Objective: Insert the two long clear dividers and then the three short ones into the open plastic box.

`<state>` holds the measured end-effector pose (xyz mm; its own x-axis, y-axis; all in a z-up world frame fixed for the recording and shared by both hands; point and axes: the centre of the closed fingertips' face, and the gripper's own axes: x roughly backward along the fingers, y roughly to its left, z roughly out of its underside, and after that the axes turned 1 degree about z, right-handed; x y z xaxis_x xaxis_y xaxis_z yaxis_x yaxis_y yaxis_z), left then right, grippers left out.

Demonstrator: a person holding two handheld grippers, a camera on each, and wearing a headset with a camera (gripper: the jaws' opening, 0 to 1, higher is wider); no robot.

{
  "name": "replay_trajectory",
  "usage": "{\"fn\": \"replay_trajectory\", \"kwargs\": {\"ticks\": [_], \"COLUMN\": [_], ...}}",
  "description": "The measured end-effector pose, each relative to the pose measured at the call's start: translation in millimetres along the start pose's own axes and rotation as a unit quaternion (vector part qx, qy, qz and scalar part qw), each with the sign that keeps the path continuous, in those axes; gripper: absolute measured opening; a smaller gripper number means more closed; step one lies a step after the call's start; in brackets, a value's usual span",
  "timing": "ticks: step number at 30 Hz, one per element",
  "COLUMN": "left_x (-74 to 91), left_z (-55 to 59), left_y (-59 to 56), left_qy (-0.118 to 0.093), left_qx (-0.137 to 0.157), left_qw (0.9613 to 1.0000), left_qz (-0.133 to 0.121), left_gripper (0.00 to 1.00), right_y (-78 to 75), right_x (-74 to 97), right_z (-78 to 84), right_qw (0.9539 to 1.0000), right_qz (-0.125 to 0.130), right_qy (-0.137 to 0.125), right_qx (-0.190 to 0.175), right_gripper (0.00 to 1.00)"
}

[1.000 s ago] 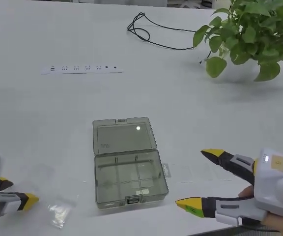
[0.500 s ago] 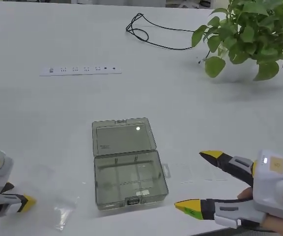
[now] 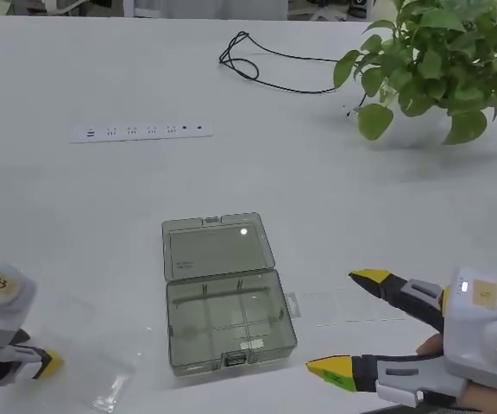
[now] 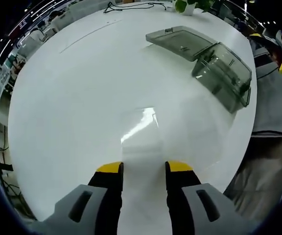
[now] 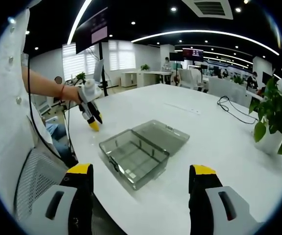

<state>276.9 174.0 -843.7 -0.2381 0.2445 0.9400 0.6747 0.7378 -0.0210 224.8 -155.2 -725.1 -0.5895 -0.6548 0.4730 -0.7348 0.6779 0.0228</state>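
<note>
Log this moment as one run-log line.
plastic box: open, lid flat | left gripper: open, empty, facing clear piece | right gripper: open, empty, near clear dividers lying right of box

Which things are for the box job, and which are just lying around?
For the job: open smoky grey plastic box; flat clear plastic dividers beside it.
Just lying about: white power strip; black cable; green potted plant.

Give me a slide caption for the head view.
Open grey plastic box on a white table, right tongs spread open beside it.
</note>
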Motion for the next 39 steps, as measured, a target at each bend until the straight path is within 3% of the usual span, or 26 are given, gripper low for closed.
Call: {"fn": "replay_trajectory", "kwargs": {"ticks": [15,28,32,35,39], "left_x": [0.9,4.3,5.8,9.5,17.2], "left_z": [0.0,2.4,2.6,-2.4,-6.4], "left_y": [0.6,-5.0,-7.5,-11.5,-14.1], "left_qy": [0.01,-0.012,-0.03,-0.056,-0.083], "left_qx": [0.039,0.077,0.103,0.136,0.157], "left_qw": [0.9991,0.9965,0.9935,0.9879,0.9822], "left_qz": [0.011,0.028,0.037,0.05,0.061], "left_gripper": [0.31,0.3,0.3,0.3,0.3], "right_y": [3.9,9.4,11.1,12.9,15.9], "right_x": [1.6,0.1,-1.4,-2.4,-4.7], "right_z": [1.5,-0.8,-5.2,-10.6,-19.0], "right_qw": [1.0,0.9999,0.9998,0.9998,0.9997], "right_qz": [0.0,-0.009,-0.013,-0.016,-0.02], "right_qy": [0.0,0.007,0.006,0.003,-0.002], "right_qx": [-0.002,0.011,0.011,0.012,0.017], "right_gripper": [0.79,0.79,0.79,0.78,0.77]}}
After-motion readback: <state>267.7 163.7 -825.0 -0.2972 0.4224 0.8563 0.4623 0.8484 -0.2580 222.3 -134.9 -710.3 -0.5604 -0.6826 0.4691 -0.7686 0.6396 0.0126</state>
